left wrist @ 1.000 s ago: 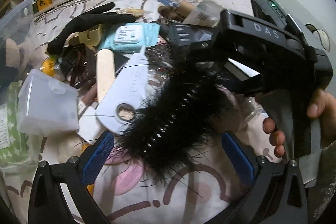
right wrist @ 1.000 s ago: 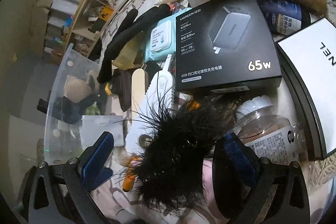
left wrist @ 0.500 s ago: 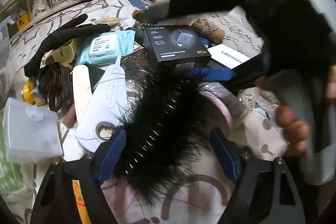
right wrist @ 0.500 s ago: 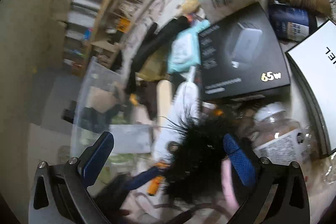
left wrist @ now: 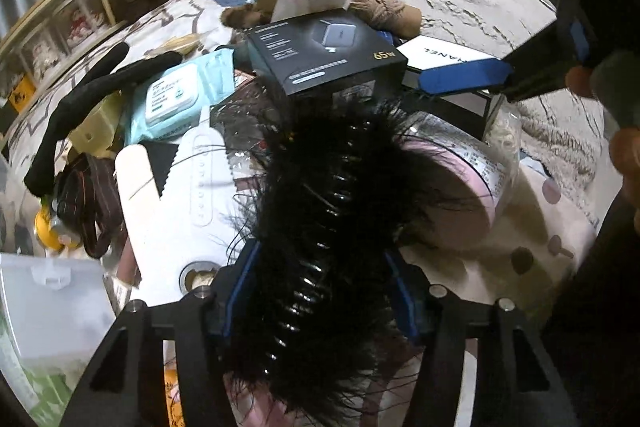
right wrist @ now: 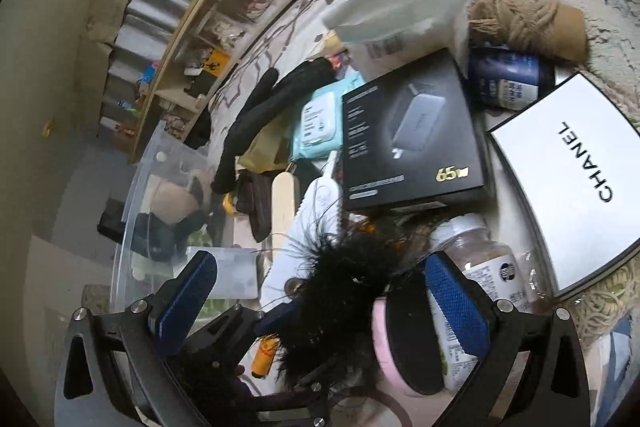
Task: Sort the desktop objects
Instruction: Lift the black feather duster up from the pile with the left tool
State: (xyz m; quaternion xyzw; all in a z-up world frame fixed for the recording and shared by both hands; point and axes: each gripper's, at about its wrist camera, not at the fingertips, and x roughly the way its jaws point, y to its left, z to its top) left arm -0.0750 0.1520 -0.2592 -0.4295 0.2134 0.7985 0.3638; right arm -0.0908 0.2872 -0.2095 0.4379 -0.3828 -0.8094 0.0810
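Dim, flat indoor light fills both fisheye views, with black vignetted corners and lines bowing at the edges. Glare streaks the clear plastic bin (right wrist: pixel 160 163). The black feathery piece (left wrist: pixel 332 211) swallows detail; close objects blur.

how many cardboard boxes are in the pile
2: a black cardboard charger box marked 65W mid-pile, and a flat white box with black lettering just to its right. The clutter may hide more.
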